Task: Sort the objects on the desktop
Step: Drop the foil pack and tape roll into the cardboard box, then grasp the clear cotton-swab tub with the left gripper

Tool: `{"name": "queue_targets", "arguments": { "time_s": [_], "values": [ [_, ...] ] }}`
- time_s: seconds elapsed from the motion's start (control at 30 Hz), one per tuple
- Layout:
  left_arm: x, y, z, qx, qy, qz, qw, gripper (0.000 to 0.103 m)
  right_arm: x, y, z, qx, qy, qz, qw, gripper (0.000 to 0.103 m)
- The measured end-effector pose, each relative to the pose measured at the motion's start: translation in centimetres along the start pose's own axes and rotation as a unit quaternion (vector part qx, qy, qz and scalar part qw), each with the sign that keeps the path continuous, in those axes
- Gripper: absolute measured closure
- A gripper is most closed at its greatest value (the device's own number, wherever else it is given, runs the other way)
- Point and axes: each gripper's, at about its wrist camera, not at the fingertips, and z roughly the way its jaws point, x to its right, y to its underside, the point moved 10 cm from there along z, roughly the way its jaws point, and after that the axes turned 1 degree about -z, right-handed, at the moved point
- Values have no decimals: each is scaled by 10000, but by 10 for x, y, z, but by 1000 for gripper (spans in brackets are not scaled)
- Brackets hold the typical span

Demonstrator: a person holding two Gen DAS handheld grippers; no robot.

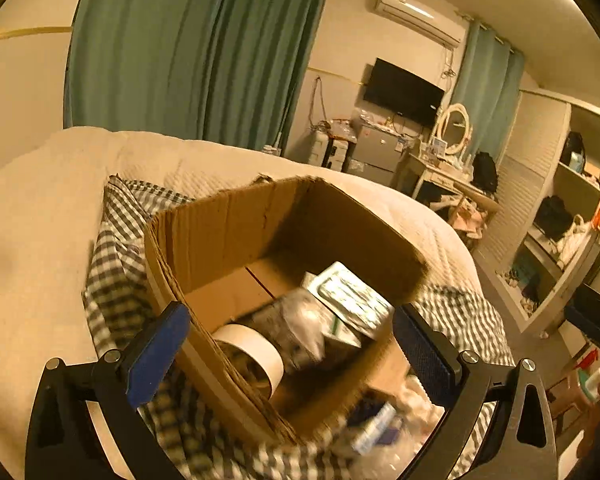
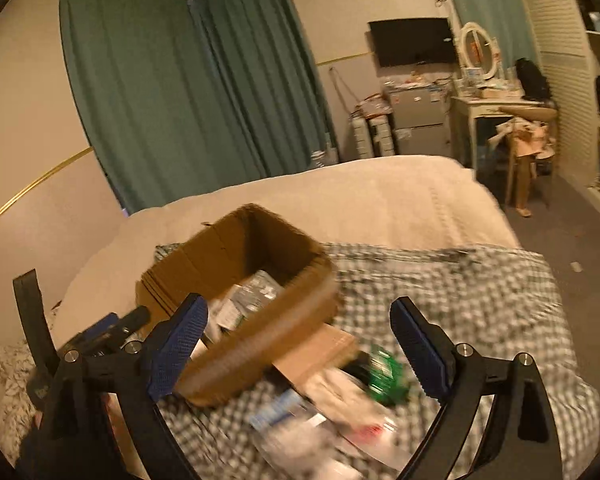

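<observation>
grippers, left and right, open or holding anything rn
Left gripper: open, nothing between its fingers, poised over the cardboard box.
Right gripper: open, holding nothing, above the loose items on the checked cloth.

Cardboard box [image 2: 240,292] on checked cloth [image 2: 460,292] (blurred packets [image 2: 340,412] beside it).

The box [image 1: 260,240] stands on a cloth [image 1: 116,248] spread over the bed [image 1: 28,240]. Inside the box lie a tape roll [image 1: 256,354] at the near wall and packets [image 1: 348,296] behind it. Loose items [image 2: 340,408] lie on the cloth right of the box.
</observation>
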Motion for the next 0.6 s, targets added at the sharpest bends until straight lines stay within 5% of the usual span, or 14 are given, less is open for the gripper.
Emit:
{"name": "queue_targets", "arguments": {
  "time_s": [0.2, 0.37, 0.6],
  "values": [
    [38, 59, -14, -402, 144, 426, 9982, 0, 46, 47, -28, 99, 321, -129, 9994, 8],
    [71, 127, 10, -1324, 322, 635, 9886, 0, 68, 78, -7, -316, 394, -83, 9987, 8],
    [105, 164, 50, -1540, 573, 1141, 9798, 0, 89, 91, 12, -435, 244, 166, 9986, 8]
  ]
}}
